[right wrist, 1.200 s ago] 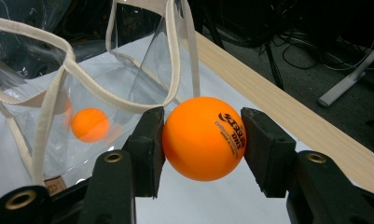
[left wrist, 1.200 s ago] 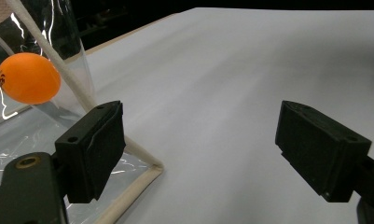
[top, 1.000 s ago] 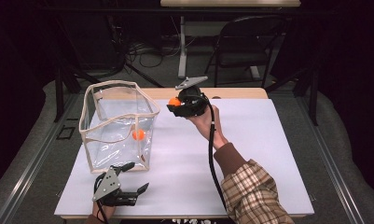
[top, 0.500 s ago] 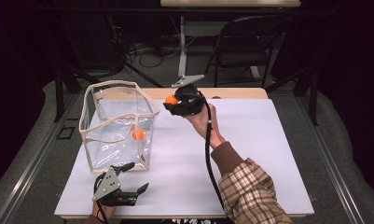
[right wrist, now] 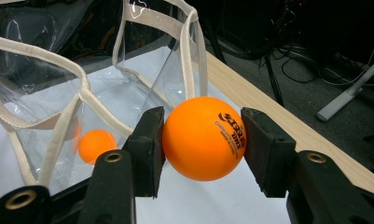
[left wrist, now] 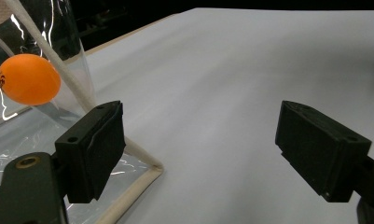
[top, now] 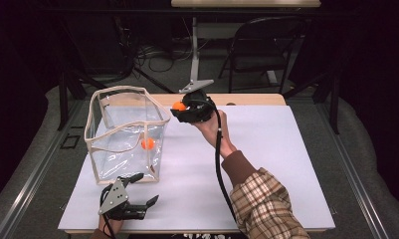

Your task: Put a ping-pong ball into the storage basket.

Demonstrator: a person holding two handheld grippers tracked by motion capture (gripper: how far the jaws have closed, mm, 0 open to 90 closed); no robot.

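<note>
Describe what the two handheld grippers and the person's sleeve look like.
Both grippers are black with two blocky jaws. The left gripper carries a grey three-cornered plate, as does the right gripper. A black cable trails from the right one along the forearm. Brass-coloured screw holes mark the jaw arms in the gripper views. The right sleeve is tan and red plaid.

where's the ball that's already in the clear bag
In the high view the ball lies inside the clear bag near its front right side, on the table's left half, just beyond the open left gripper.
</note>
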